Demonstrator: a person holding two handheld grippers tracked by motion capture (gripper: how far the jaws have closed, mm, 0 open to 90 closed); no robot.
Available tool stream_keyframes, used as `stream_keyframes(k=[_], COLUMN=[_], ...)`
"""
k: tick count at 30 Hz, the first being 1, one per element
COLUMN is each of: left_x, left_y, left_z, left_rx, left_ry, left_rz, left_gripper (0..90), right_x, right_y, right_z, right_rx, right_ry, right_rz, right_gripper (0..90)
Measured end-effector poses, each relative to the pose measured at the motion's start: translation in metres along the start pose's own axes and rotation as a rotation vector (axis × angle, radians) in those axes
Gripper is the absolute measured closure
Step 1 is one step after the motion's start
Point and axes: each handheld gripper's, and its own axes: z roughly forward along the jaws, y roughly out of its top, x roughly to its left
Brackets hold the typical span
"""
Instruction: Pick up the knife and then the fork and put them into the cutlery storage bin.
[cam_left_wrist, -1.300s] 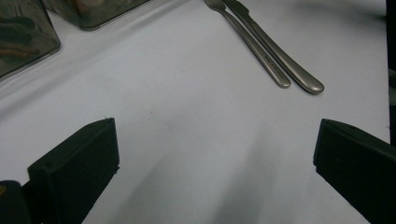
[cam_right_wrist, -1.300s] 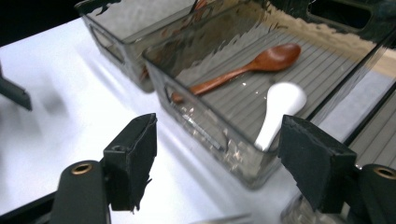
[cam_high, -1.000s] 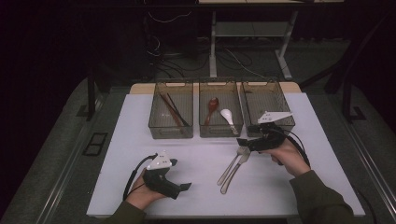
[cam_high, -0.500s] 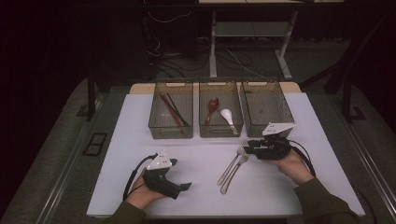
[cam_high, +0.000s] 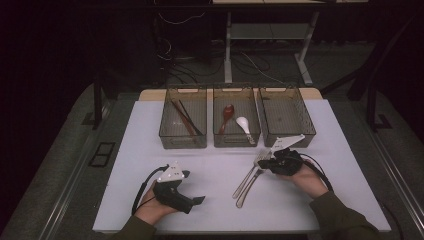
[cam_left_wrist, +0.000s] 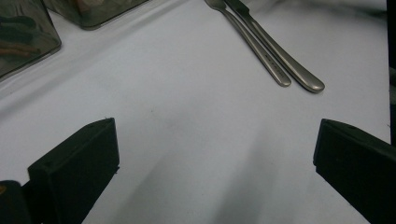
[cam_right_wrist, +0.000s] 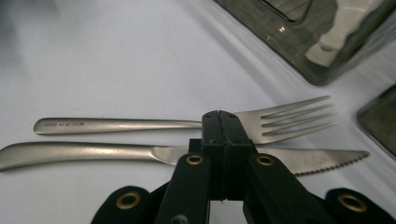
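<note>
Right gripper (cam_high: 265, 161): moved from beside the front of the right bin (cam_high: 286, 117), down and toward 6 o'clock, to the blade ends of the fork (cam_right_wrist: 261, 122) and knife (cam_right_wrist: 299, 161) on the table. Its jaws now stand pressed together directly over the fork's neck, at 3 o'clock from the handles. The right hand (cam_high: 305, 177) followed it nearer the table's front edge.

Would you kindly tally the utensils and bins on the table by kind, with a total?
Bins: 3 (left bin, middle bin, right bin)
Chopsticks: 2, one pair in the left bin
Spoons: 2 in the middle bin, red spoon and white spoon
Fork: 1
Knife: 1
Total: 9
</note>
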Motion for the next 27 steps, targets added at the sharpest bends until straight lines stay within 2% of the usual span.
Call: stream_keyframes(k=[6, 13, 27], left_x=[0.000, 0.000, 0.000], left_y=[0.000, 0.000, 0.000], left_z=[0.000, 0.000, 0.001], left_rx=[0.001, 0.002, 0.005], left_ry=[-0.001, -0.003, -0.004], left_rz=[0.001, 0.001, 0.003], left_gripper=[0.0, 0.0, 0.0], right_x=[0.003, 0.006, 0.008], right_y=[0.004, 0.006, 0.007], right_z=[0.010, 0.020, 0.021], right_rx=[0.017, 0.052, 0.092], right_ry=[0.011, -0.010, -0.023], right_rz=[-0.018, -0.045, -0.075], right_gripper=[89.3, 89.4, 89.6])
